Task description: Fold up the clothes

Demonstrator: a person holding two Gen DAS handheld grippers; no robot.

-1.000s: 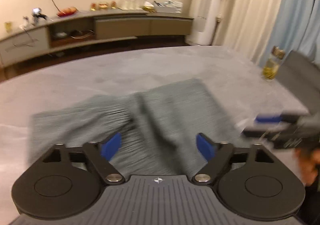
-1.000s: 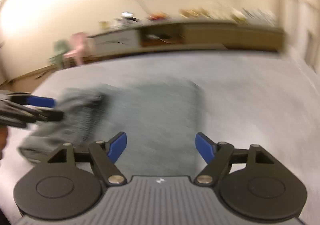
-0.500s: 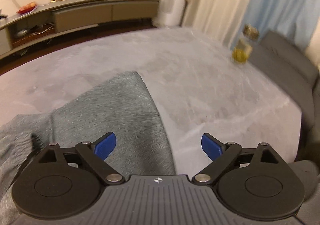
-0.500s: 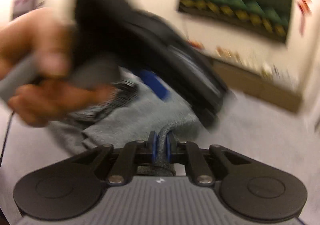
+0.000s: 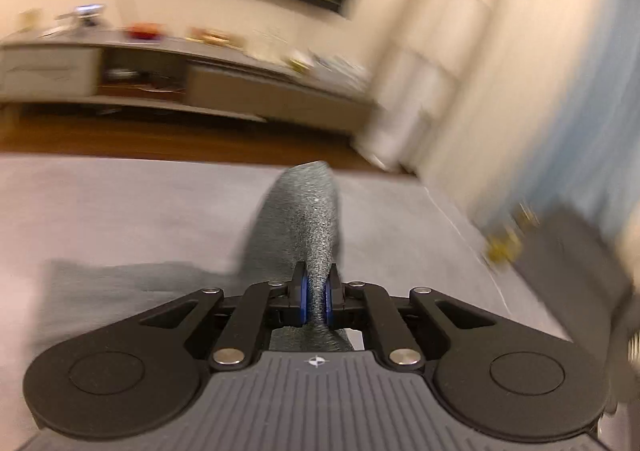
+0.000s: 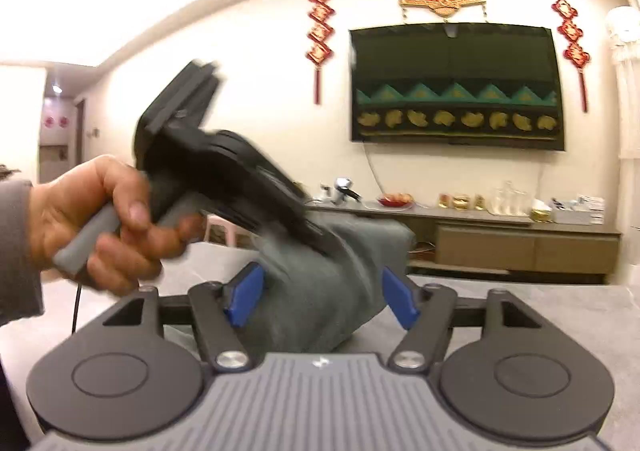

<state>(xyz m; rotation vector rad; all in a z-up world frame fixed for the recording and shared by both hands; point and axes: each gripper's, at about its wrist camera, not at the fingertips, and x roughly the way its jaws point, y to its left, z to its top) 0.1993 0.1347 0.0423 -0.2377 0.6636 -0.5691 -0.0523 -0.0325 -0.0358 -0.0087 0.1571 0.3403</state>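
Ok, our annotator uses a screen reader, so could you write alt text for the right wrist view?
The open right gripper has its blue pads either side of a bunched grey garment above a grey surface. A hand holds the left gripper, blurred, against the cloth's top. Behind: a wall screen, red decorations, a low cabinet.

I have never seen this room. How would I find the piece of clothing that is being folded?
Start at the wide grey surface in front of the long low cabinet. On it lies a dark grey knitted garment, the only cloth there. The left tongs pinch a raised fold of it.
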